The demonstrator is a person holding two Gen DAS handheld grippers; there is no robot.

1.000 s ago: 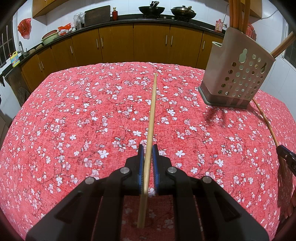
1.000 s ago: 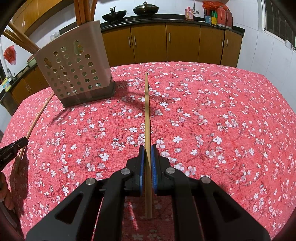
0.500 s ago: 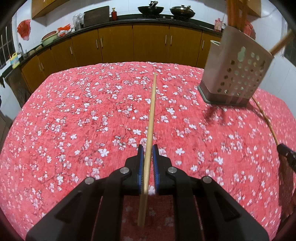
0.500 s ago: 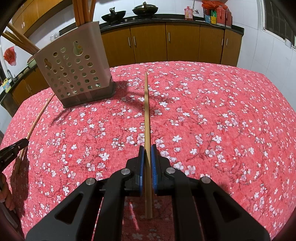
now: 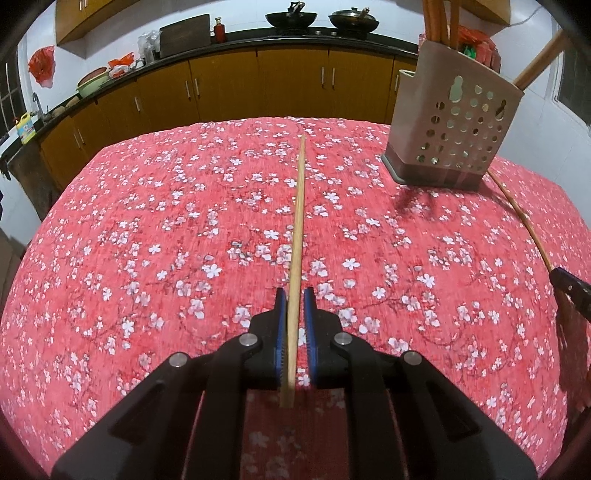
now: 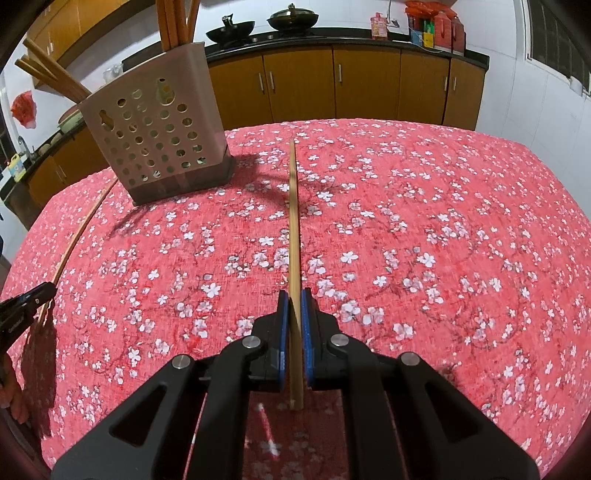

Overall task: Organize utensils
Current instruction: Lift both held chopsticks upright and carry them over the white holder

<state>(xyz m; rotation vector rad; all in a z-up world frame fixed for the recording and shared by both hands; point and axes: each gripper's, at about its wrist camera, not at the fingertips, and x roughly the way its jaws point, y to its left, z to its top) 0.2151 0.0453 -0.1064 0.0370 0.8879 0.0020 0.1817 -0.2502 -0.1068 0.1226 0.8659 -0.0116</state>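
Each gripper clamps one chopstick pointing ahead.

The utensil holder stands on the bench near its far edge, with chopsticks upright in it. Each gripper's chopstick points toward that far edge, one on either side of the holder. Cabinets run behind the bench.

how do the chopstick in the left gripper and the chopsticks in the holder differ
The held chopstick is pale, clamped near its butt end by the left gripper, and points out over the tablecloth. The holder chopsticks are darker orange-brown and stand upright or lean in the holder. Both look wooden.
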